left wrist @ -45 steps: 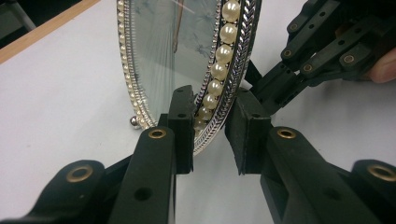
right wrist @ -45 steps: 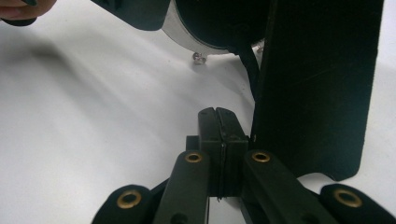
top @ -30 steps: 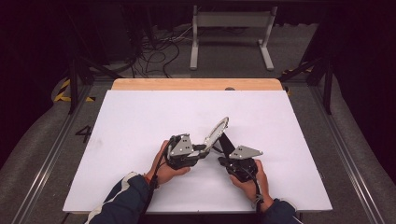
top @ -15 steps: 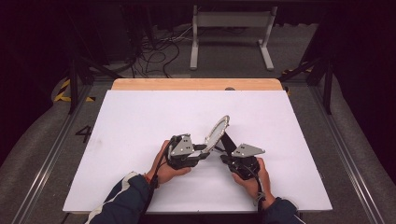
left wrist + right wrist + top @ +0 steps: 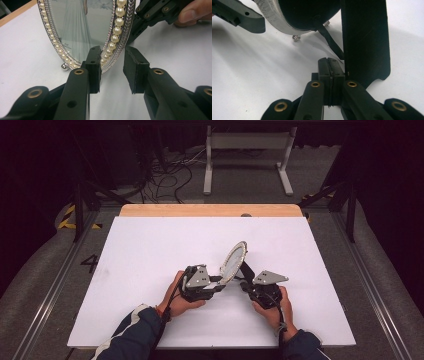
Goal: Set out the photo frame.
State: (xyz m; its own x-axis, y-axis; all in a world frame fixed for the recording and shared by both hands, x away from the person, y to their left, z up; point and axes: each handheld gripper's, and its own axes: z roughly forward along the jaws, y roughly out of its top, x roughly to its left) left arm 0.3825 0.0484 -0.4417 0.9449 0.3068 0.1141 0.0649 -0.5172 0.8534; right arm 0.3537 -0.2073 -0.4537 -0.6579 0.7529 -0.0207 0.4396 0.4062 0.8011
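Note:
An oval picture frame [image 5: 234, 261] with a pearl and silver rim [image 5: 115, 37] stands tilted on the white table [image 5: 150, 250]. My left gripper [image 5: 112, 62] is open, its jaws reaching to either side of the frame's lower rim; in the high view the left gripper [image 5: 220, 282] sits just left of the frame. Behind the frame, my right gripper [image 5: 329, 61] has its jaws pressed shut, right beside the black back stand [image 5: 364, 37]. A thin black strap [image 5: 332, 42] runs from the frame's dark back [image 5: 307, 12] towards the stand. A hand holds each gripper.
The white sheet covers the table up to a bare wooden strip [image 5: 210, 210] at its far edge. Beyond the table, cables [image 5: 165, 175] and a grey metal frame [image 5: 247, 140] lie on the floor. Rails run along both sides of the table.
My right gripper has drifted slightly to the right behind the frame. The frame and my left gripper have hardly moved.

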